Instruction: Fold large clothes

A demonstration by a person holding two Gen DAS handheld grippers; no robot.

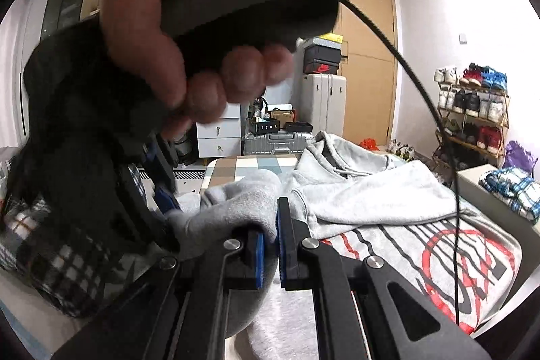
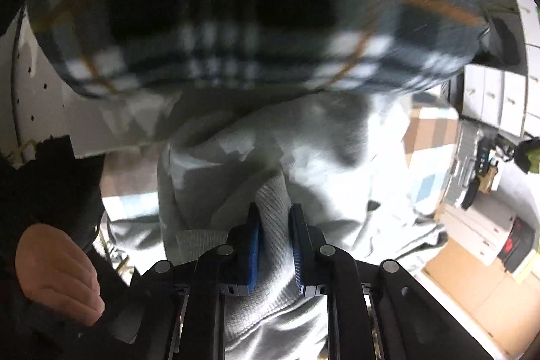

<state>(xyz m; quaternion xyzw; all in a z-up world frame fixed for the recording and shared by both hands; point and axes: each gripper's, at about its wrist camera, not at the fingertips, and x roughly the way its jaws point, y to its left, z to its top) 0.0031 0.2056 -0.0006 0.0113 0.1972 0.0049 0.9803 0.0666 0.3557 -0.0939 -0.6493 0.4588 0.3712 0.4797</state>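
A light grey hoodie lies spread on the bed, its red and black print facing up. My left gripper is shut on a bunched grey fold of the hoodie's sleeve, which drapes over its blue pads. In the right wrist view my right gripper points steeply down and is shut on a ribbed grey cuff of the same hoodie. A hand grips the right gripper's black handle close above the left one. Another hand shows at lower left.
A checked bedspread shows beyond the hoodie. Blurred dark plaid fabric fills the top of the right wrist view. A black cable hangs across the bed. A plaid shirt, a shoe rack and suitcases stand around.
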